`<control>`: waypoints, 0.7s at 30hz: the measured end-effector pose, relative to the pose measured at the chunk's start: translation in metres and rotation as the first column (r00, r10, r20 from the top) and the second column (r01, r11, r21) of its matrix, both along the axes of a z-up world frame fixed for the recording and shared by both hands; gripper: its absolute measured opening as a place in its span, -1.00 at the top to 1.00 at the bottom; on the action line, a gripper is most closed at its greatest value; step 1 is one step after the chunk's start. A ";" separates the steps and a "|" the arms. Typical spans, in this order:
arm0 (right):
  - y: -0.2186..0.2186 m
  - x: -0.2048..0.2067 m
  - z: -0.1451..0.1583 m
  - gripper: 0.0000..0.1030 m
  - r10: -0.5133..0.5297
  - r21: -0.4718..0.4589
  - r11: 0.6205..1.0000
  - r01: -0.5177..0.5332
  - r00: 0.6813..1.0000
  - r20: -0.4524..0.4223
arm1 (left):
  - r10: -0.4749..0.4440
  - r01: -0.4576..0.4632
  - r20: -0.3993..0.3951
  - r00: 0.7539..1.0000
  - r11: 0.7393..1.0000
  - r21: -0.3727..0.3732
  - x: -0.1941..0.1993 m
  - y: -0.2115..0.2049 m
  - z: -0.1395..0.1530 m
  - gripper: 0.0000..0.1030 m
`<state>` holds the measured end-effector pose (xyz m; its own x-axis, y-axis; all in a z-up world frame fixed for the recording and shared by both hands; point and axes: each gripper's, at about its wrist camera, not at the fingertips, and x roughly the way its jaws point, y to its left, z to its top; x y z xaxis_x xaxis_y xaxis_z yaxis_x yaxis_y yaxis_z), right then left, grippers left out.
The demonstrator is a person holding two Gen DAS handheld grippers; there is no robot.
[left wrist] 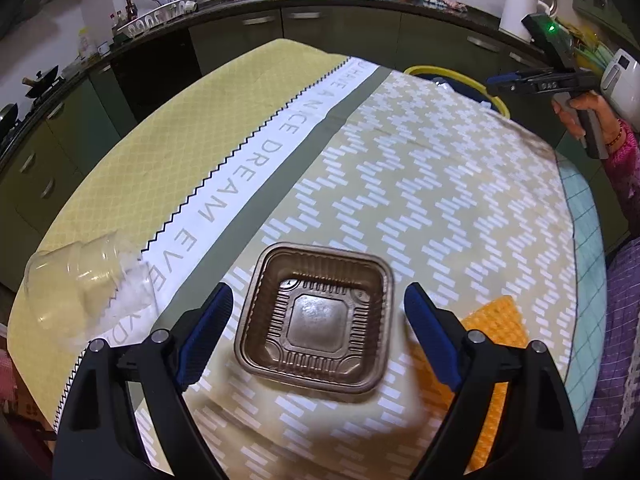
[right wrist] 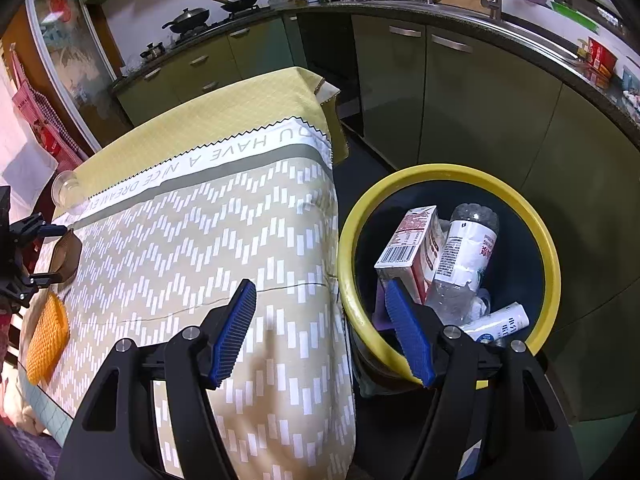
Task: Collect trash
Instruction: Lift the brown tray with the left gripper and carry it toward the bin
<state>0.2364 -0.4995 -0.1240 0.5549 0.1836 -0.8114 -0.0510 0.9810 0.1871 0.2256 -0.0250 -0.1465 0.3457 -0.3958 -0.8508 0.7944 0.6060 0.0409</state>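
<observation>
A brown plastic tray (left wrist: pixel 316 320) lies on the table, between the open jaws of my left gripper (left wrist: pixel 318 300), which is not touching it. The tray shows small at the left in the right wrist view (right wrist: pixel 66 258). A clear plastic cup (left wrist: pixel 80 276) lies on its side at the table's left edge. An orange foam net (left wrist: pixel 494 328) lies right of the tray. My right gripper (right wrist: pixel 320 292) is open and empty over the table's edge beside the yellow-rimmed bin (right wrist: pixel 548 248). The bin holds a carton (right wrist: pixel 412 248), a bottle (right wrist: pixel 464 264) and a white tube (right wrist: pixel 496 322).
The table wears a patterned cloth (left wrist: pixel 420 184) with lettering. Green kitchen cabinets (right wrist: pixel 480 108) and a counter with a sink ring the far side. The bin's rim (left wrist: pixel 500 100) shows past the table's far edge in the left wrist view, under my right gripper (left wrist: pixel 494 86).
</observation>
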 end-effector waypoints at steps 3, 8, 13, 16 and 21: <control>0.000 0.000 -0.002 -0.30 0.003 -0.002 1.000 -0.003 1.000 -0.006 | -0.001 0.001 -0.006 1.000 1.000 -0.003 0.001 0.000 -0.003 -0.61; -0.001 0.001 -0.005 -0.30 0.002 0.008 1.000 -0.002 1.000 -0.012 | -0.012 0.012 -0.010 1.000 1.000 -0.001 -0.001 -0.004 -0.008 -0.61; 0.000 0.001 -0.007 -0.30 0.007 0.015 1.000 -0.007 1.000 -0.013 | 0.020 -0.021 -0.043 0.999 1.000 -0.018 0.005 -0.002 -0.011 -0.32; -0.001 0.000 -0.007 -0.30 0.006 0.021 1.000 -0.005 1.000 -0.010 | 0.038 -0.040 -0.037 0.999 0.999 -0.029 0.006 -0.001 -0.008 -0.31; -0.004 -0.004 -0.004 -0.30 -0.002 0.029 1.000 0.002 1.000 0.001 | 0.068 -0.067 0.008 0.998 0.997 -0.039 -0.001 -0.002 0.010 -0.31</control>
<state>0.2319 -0.5038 -0.1282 0.5558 0.2060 -0.8054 -0.0492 0.9753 0.2154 0.2243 -0.0269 -0.1364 0.3805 -0.4036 -0.8321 0.7513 0.6595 0.0237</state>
